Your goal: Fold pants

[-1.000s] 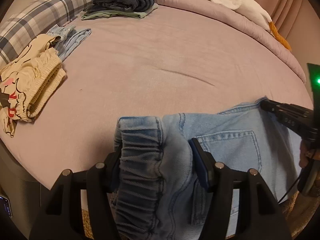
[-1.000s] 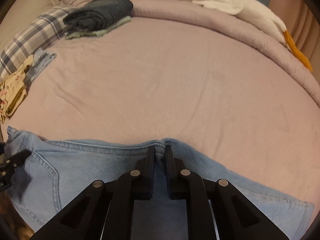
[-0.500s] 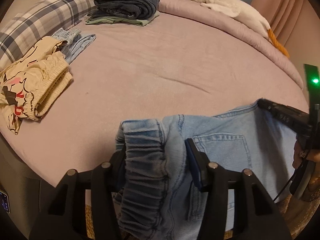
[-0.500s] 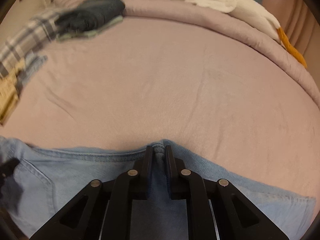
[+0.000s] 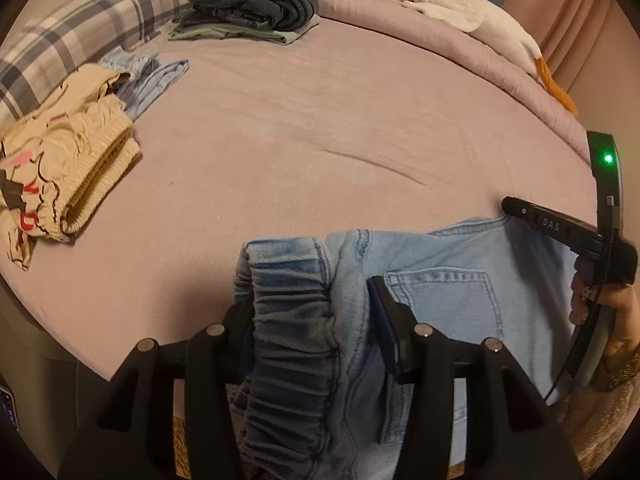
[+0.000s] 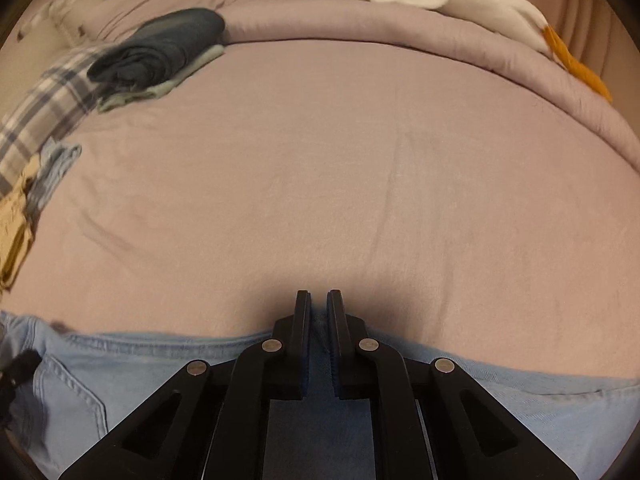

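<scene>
Light blue denim pants [image 5: 448, 284] hang over the near edge of the pink bed [image 5: 320, 140]. My left gripper [image 5: 308, 300] is shut on the bunched elastic waistband [image 5: 288, 312], held at the bed's front edge. My right gripper [image 6: 319, 312] is shut on the pants' edge [image 6: 160, 364] further right; it also shows in the left wrist view [image 5: 520, 212] with the hand that holds it. A back pocket [image 5: 444, 300] faces up between the two grippers.
Folded cream pants [image 5: 68, 172] and light blue clothes [image 5: 148, 76] lie at the left. A stack of dark folded pants [image 5: 252, 4] sits at the back by a plaid pillow [image 5: 80, 32]. A plush goose [image 5: 448, 12] lies along the far rim.
Both grippers have moved forward over the bed with the pants. The right gripper's tips now reach further past the fabric edge.
</scene>
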A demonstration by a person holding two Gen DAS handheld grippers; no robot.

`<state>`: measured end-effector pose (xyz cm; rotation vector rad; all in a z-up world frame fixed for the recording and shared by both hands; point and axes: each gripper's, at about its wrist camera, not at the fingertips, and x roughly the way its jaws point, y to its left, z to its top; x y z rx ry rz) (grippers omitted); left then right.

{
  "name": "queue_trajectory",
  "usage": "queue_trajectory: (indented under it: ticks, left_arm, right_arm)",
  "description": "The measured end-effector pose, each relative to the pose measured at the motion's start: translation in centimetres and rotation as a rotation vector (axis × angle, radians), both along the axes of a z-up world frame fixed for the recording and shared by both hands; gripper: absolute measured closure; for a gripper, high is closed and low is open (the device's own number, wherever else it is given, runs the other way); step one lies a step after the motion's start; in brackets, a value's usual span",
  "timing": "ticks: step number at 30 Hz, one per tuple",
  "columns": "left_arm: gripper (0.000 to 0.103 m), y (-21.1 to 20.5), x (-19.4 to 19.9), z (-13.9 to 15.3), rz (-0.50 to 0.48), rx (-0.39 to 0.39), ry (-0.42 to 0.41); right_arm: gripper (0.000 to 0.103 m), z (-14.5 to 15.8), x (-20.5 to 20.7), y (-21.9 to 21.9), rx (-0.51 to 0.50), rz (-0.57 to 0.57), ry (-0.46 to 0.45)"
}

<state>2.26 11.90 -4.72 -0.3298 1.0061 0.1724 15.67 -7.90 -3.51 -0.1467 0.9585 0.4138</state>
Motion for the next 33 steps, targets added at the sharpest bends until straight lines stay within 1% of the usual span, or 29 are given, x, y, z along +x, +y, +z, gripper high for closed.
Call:
queue_trajectory:
  ticks: [4,6,8,9,11,12,13,14,15,16,18,20,21,22,23,24,27,28,30,31,33]
  left_arm:
    - [0.051,0.2,-0.1,0.5,-0.014,-0.018,0.009]
    - [0.051,0.3,-0.2,0.9,-0.014,-0.030,0.012]
    - [0.051,0.4,-0.3,1.2,-0.013,-0.042,0.016]
    - [0.050,0.5,-0.3,1.3,-0.011,-0.049,0.021]
    - [0.050,0.4,-0.3,1.6,-0.011,-0.051,0.023]
    - [0.051,0.3,-0.3,1.7,-0.013,-0.046,0.019]
    - [0.050,0.2,-0.3,1.8,-0.018,-0.040,0.016]
    - [0.050,0.1,-0.4,1.9,-0.022,-0.035,0.014]
    - [0.050,0.0,-0.5,2.1,-0.025,-0.030,0.010]
    - [0.049,0.0,-0.6,2.2,-0.027,-0.028,0.006]
    - [0.049,0.2,-0.5,2.1,-0.029,-0.035,-0.001]
    - [0.050,0.3,-0.3,1.6,-0.024,-0.026,0.013]
    - [0.053,0.3,-0.4,1.4,-0.027,-0.018,0.013]
    - [0.054,0.2,-0.5,1.3,-0.028,-0.017,0.007]
    - [0.054,0.2,-0.7,1.3,-0.029,-0.014,0.000]
    - [0.055,0.1,-0.9,1.5,-0.029,-0.004,-0.004]
    - [0.055,0.2,-1.0,1.7,-0.021,-0.004,-0.002]
    - [0.055,0.2,-1.0,1.7,-0.023,-0.001,-0.003]
    - [0.054,0.1,-0.9,1.5,-0.025,0.002,0.002]
    - [0.054,0.0,-0.9,1.5,-0.025,0.001,0.004]
    - [0.053,-0.4,-1.0,2.2,-0.032,0.019,0.007]
  right_arm:
    - [0.094,1.3,-0.2,-0.4,0.007,0.016,0.003]
    - [0.094,2.4,-0.3,-1.5,0.065,0.007,0.006]
    - [0.094,3.4,-0.2,-2.6,0.135,0.011,0.028]
    - [0.094,3.8,-0.1,-3.1,0.155,0.013,0.043]
    - [0.094,4.0,0.0,-3.4,0.152,0.021,0.069]
    - [0.091,4.0,0.1,-3.5,0.144,0.025,0.082]
    - [0.082,3.8,0.0,-3.5,0.132,0.029,0.097]
    - [0.075,3.5,-0.1,-3.4,0.119,0.036,0.111]
    - [0.060,3.2,-0.2,-3.3,0.110,0.045,0.121]
    - [0.054,3.0,-0.3,-3.3,0.104,0.052,0.125]
    - [0.054,2.0,-0.6,-2.8,0.083,0.078,0.154]
    - [0.055,0.8,-0.8,-2.0,0.045,0.097,0.162]
    - [0.065,0.4,-0.9,-1.6,0.026,0.102,0.145]
    - [0.077,0.2,-1.1,-1.4,0.020,0.105,0.119]
    - [0.080,0.4,-1.3,-1.2,0.019,0.099,0.104]
    - [0.090,0.9,-1.7,-1.0,0.032,0.092,0.086]
    - [0.093,2.2,-2.2,-0.4,0.023,0.076,0.022]
    - [0.093,2.3,-2.1,-0.1,0.003,0.077,0.013]
    - [0.093,1.4,-1.8,0.4,-0.031,0.080,0.025]
    - [0.093,0.5,-1.5,0.7,-0.056,0.082,0.023]
    - [0.093,-0.3,-1.2,0.6,-0.063,0.063,-0.006]
